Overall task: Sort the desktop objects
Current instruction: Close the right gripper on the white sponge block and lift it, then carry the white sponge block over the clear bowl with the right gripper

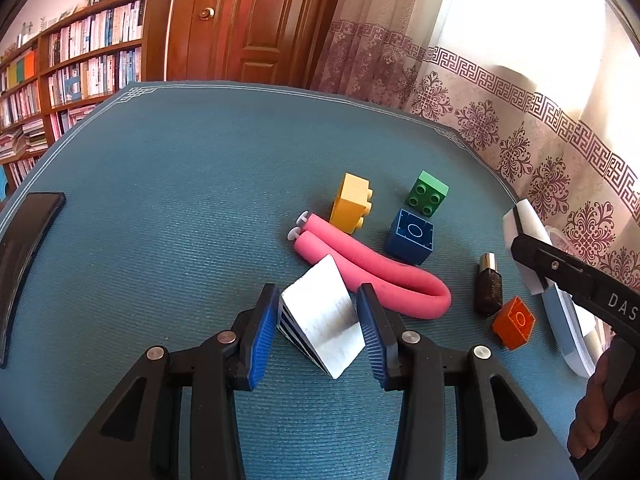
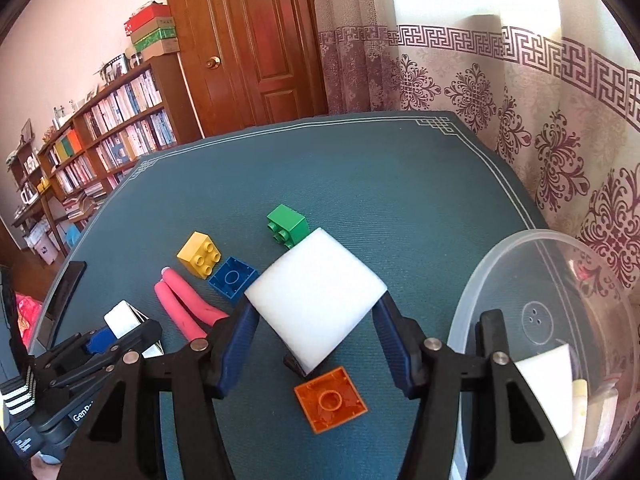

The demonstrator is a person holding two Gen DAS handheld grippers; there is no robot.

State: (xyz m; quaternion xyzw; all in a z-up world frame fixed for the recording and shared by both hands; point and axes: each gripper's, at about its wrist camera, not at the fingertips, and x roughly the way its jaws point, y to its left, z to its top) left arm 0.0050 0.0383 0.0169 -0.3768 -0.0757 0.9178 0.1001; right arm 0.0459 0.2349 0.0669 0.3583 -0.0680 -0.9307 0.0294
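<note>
- White foam block (image 2: 316,292) sits between the blue pads (image 2: 244,332) of the right gripper (image 2: 316,320), and both pads press on its slanted sides, so it is held tight. I think it is up off the blue table mat (image 2: 360,168), but the view from above makes that hard to tell.
- Right beside that block, on its right, is the clear plastic tub (image 2: 472,280). It has a few pale things inside already. My guess is that the block is held there because it goes into the tub next.
- Just under the block lies an orange brick (image 2: 331,398), upside down. A green brick (image 2: 287,224) pokes out behind the block, and a blue brick (image 2: 233,278) and a yellow brick (image 2: 199,254) lie to its left.
- The left gripper (image 1: 318,326) is far left of the foam block. Its fingers are set narrow, squeezing a small white card box with stripes (image 1: 320,320). It may be waiting its turn.
- A bent pink foam roller (image 1: 372,270) lies just past that box, and a small dark bottle (image 1: 489,290) stands by the orange brick.
</note>
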